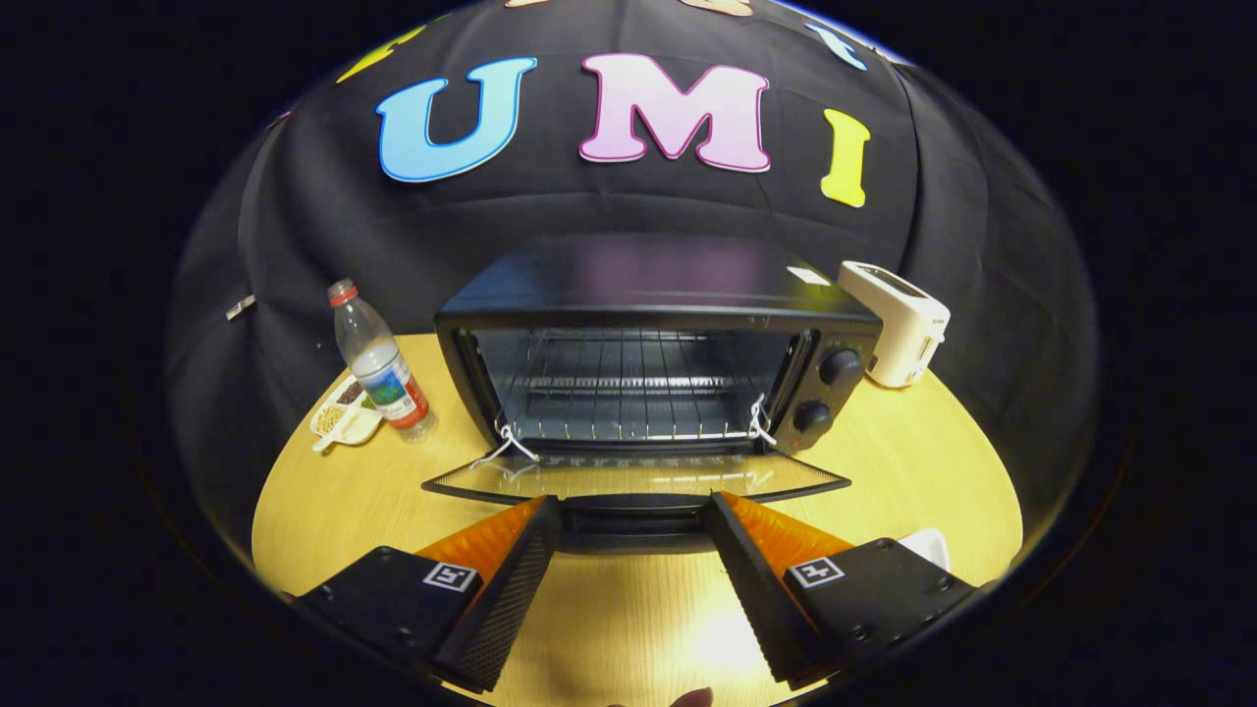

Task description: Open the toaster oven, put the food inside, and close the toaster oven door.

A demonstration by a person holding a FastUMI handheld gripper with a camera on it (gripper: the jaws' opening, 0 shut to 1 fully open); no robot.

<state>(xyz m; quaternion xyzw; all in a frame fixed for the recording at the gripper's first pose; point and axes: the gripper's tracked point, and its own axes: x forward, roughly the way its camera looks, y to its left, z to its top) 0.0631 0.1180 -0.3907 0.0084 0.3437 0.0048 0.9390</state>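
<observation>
**Oven door down, fingers spread at its handle, no food in hand yet**

I have the gripper [633,511] low over the wooden table [324,511], facing the toaster oven [653,363] square on. Its fingers stand wide apart with nothing pinched between them; the tips sit at either end of the dark handle [633,513] along the front edge of the door [633,478]. The glass door lies folded down flat toward me, so I judge the opening step done. The fingers bracket the handle but do not press on it.

Inside, the wire rack [628,393] is bare and the cavity looks free, so the food goes in next. White ties [758,420] hang at both front corners of the rack, likely linking it to the door.

The likeliest food is in the small white dish [342,417] beside the water bottle [383,365], left of the oven; I cannot make out what it holds. A white object [928,545] peeks from behind my right finger; I cannot tell what it is. A white toaster [901,322] stands behind the oven's right side, out of the way.

From here I would back off the lowered door before swinging aside, so the fingers do not catch its edge.
</observation>
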